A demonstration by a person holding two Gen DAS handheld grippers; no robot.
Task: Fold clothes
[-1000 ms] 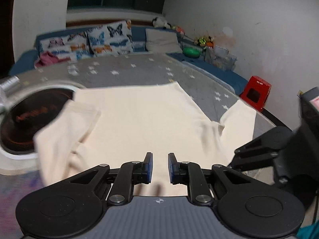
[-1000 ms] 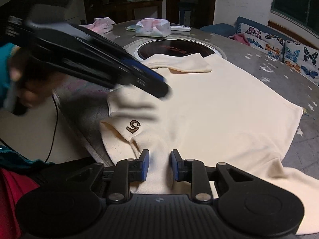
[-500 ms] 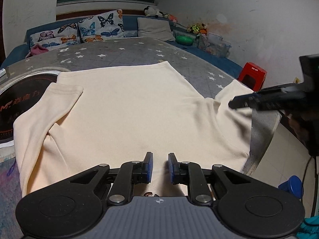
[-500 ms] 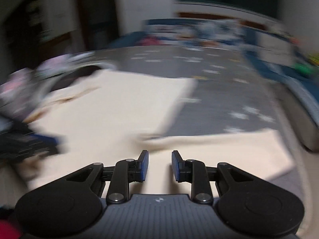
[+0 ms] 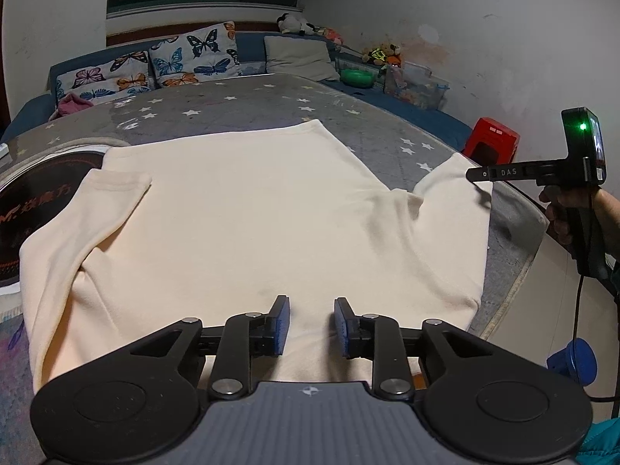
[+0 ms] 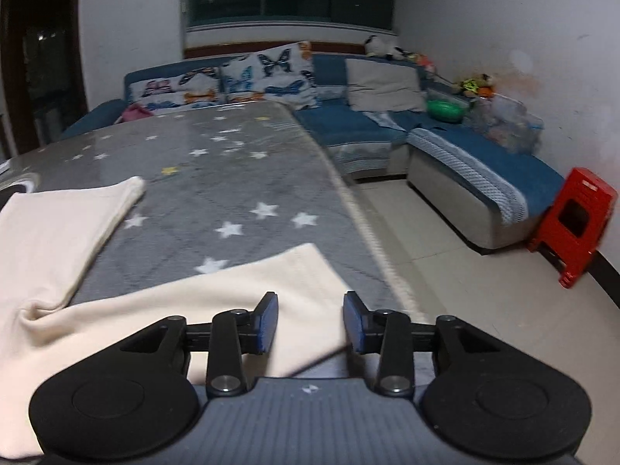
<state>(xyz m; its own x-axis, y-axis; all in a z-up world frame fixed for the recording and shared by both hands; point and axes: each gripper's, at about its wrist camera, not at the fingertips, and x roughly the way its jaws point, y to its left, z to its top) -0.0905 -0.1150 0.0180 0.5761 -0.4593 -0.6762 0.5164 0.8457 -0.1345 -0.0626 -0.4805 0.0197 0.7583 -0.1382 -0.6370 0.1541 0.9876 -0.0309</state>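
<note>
A cream sweater (image 5: 240,213) lies spread flat on the grey star-patterned table cover (image 5: 248,104), one sleeve folded in at the left, the other stretched out to the right. My left gripper (image 5: 312,325) hovers over the near edge of the sweater, its jaws opening, with only flat cloth below the gap. My right gripper (image 6: 310,321) hangs over the cuff end of the right sleeve (image 6: 217,294), its jaws opening too, no cloth pinched between the pads. In the left wrist view the right gripper (image 5: 474,174) shows from the side by the sleeve's tip.
A dark round hotplate (image 5: 31,209) sits in the table at the left, partly under the sweater. The table edge (image 6: 372,248) drops to a tiled floor on the right. A blue sofa (image 6: 445,155) with butterfly pillows (image 5: 193,58) and a red stool (image 6: 577,224) stand beyond.
The right gripper swung away from the collar, out to the right sleeve's end, and its jaws widened. The left gripper's jaws widened as well, over the sweater's near edge.
</note>
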